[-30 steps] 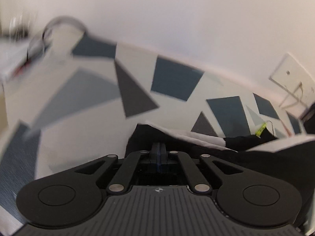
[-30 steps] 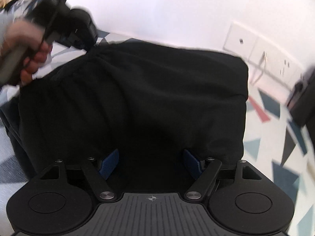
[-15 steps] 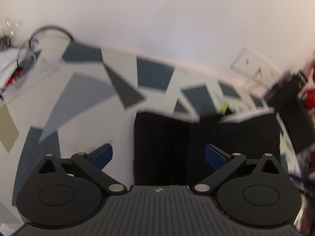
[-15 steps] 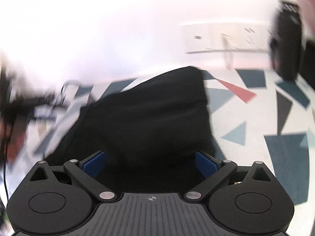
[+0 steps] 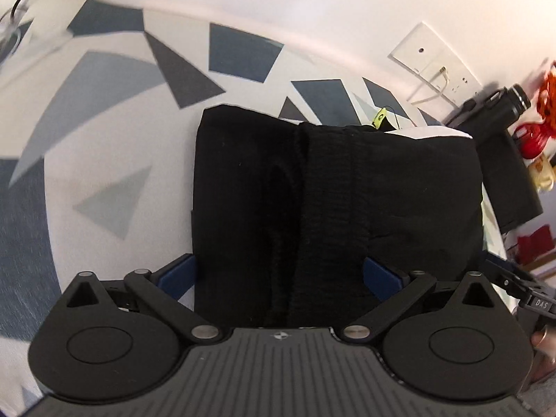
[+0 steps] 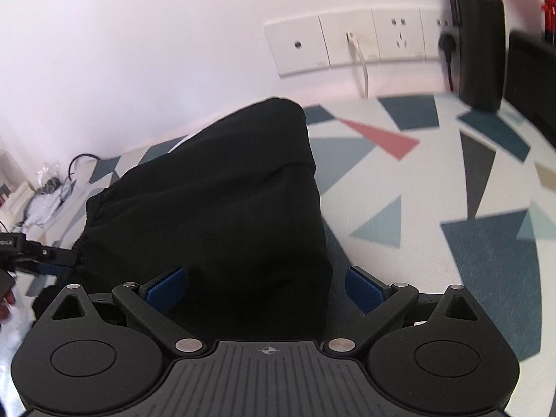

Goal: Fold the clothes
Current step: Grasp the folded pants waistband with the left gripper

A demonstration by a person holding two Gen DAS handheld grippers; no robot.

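A black garment [image 5: 330, 208] lies folded in a compact block on the patterned tablecloth [image 5: 104, 160], a yellow tag [image 5: 380, 118] poking out at its far edge. My left gripper [image 5: 279, 274] is open just above its near edge, and the blue pads [image 5: 177, 274] stand wide with the cloth between them, not pinched. The right wrist view shows the same garment [image 6: 226, 208] from its other end. My right gripper [image 6: 266, 285] is open over that end, its right pad clear of the fabric. The left gripper's fingers [image 6: 45, 253] touch the gathered hem at the left.
Wall sockets [image 6: 347, 45] with a white cable [image 6: 361, 66] run along the back wall. A tall black device [image 6: 479, 34] stands at the table's far right, with red objects [image 5: 531, 132] beside it. Loose cables [image 6: 59, 180] lie at the far left. Bare tablecloth [image 6: 451, 191] stretches to the garment's right.
The left gripper was shut on the cloth a second ago and now stands wide open. The right gripper's jaws have spread wider. Both views have swung, and the garment now lies flat and folded.
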